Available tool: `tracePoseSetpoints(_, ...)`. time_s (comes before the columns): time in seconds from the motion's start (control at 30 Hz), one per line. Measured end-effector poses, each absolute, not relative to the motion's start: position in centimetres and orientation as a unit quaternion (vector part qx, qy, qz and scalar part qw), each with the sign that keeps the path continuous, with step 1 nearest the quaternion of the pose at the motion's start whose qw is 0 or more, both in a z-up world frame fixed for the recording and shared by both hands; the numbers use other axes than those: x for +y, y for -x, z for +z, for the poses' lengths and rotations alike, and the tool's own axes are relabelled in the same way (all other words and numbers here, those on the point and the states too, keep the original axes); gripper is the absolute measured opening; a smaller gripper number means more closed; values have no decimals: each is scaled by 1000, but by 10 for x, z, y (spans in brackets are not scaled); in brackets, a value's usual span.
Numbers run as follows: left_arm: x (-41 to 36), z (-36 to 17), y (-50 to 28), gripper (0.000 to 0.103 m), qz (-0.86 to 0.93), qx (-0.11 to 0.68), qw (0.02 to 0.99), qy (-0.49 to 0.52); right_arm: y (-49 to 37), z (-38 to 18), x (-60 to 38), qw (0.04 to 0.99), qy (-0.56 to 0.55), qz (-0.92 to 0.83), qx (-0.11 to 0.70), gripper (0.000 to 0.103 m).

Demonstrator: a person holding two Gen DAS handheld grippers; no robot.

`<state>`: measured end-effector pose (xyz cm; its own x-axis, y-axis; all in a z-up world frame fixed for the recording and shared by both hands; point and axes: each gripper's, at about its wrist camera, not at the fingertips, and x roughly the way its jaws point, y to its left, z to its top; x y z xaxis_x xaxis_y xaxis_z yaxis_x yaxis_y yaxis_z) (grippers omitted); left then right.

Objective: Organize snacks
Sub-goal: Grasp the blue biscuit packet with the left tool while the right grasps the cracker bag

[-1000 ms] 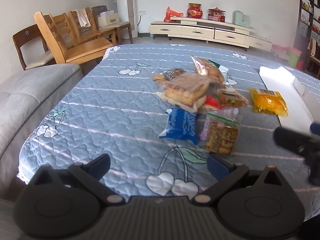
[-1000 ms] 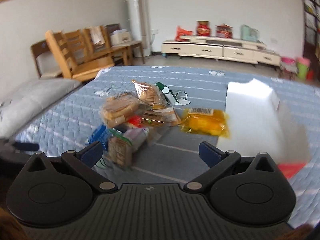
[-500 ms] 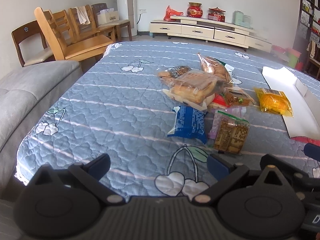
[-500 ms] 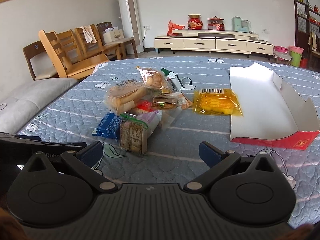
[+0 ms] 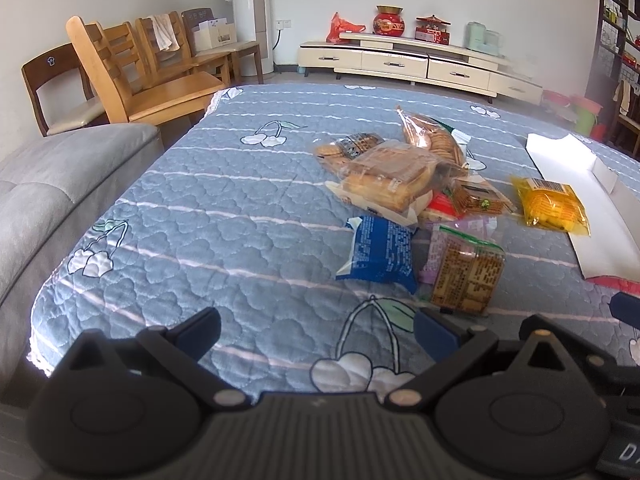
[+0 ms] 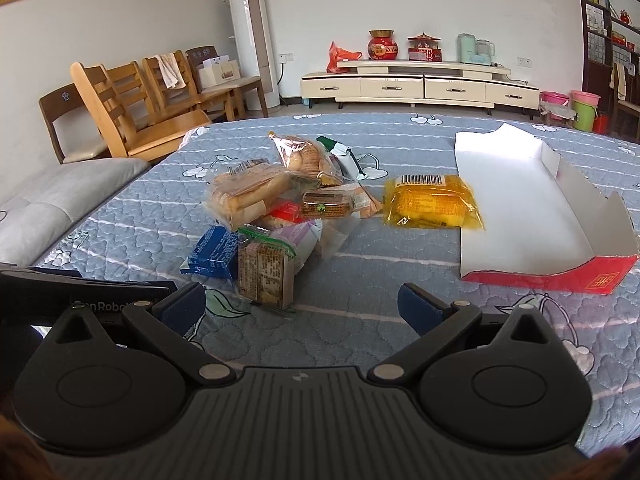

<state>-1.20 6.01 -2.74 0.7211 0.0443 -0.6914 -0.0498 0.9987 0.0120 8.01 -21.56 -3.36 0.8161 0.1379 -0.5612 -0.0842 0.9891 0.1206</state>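
A heap of snack packets lies on the blue quilted table cover [image 5: 224, 216]. Among them are a blue packet [image 5: 380, 254] [image 6: 214, 252], a brown labelled packet [image 5: 466, 276] [image 6: 264, 276], a clear bag of bread [image 5: 384, 176] [image 6: 244, 194] and a bag of round biscuits [image 6: 304, 156]. A yellow packet [image 6: 430, 202] [image 5: 550, 206] lies apart, beside an open white box with a red front [image 6: 520, 208] [image 5: 576, 184]. My left gripper [image 5: 316, 330] and right gripper [image 6: 302, 306] both hang open and empty near the table's front edge, short of the heap.
A grey sofa [image 5: 44, 192] borders the table on the left, with wooden chairs [image 5: 132, 76] behind it. A cream TV cabinet [image 6: 416, 86] runs along the far wall. In the right wrist view the left gripper's black body [image 6: 80, 300] shows at the lower left.
Both grippers have drawn back toward the table's front edge, so the heap and box sit farther off. The right wrist view has steadied after blur. Neither gripper changed its opening.
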Motion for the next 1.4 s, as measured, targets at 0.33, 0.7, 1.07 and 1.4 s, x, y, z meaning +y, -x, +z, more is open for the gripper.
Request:
tracePoseSetpoints(0.33,73,-32,4,102,45,372,927,4,-96,-41,-206,950,-48,57,302,103)
tracePoseSetpoints(0.7,106,-29,-13,102,70,366,928,21,-143,-59,-185,946,-58,51,315,103)
tracePoseSetpoints(1.07,64,-27,-43,102,-5,353,935,-5,-149,-67,-207,936,-83,78,333,50)
tracePoseSetpoints(1.4,35,-61,-80,83,-13,388,921,-25,-121,-55,-247,940,-64,77,326,19)
